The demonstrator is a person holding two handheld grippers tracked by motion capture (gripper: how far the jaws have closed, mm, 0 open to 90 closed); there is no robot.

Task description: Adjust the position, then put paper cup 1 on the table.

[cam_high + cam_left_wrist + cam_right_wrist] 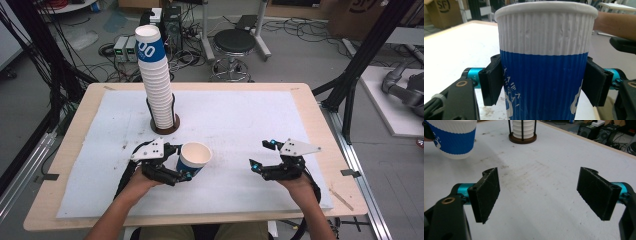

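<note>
one paper cup (544, 62) sits clenched between the left claw's (544, 85) pads, right claw (541, 195) released.

Wooden table (310, 107), white mat (240, 125), cup-stack holder (165, 125)

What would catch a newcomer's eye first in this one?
The tall stack of cups leaning in its holder at the table's far left stands out first. Next, the single blue-and-white cup at the near left, between the pads of the left gripper. The right gripper hangs open and empty over the white mat at the near right.
</note>
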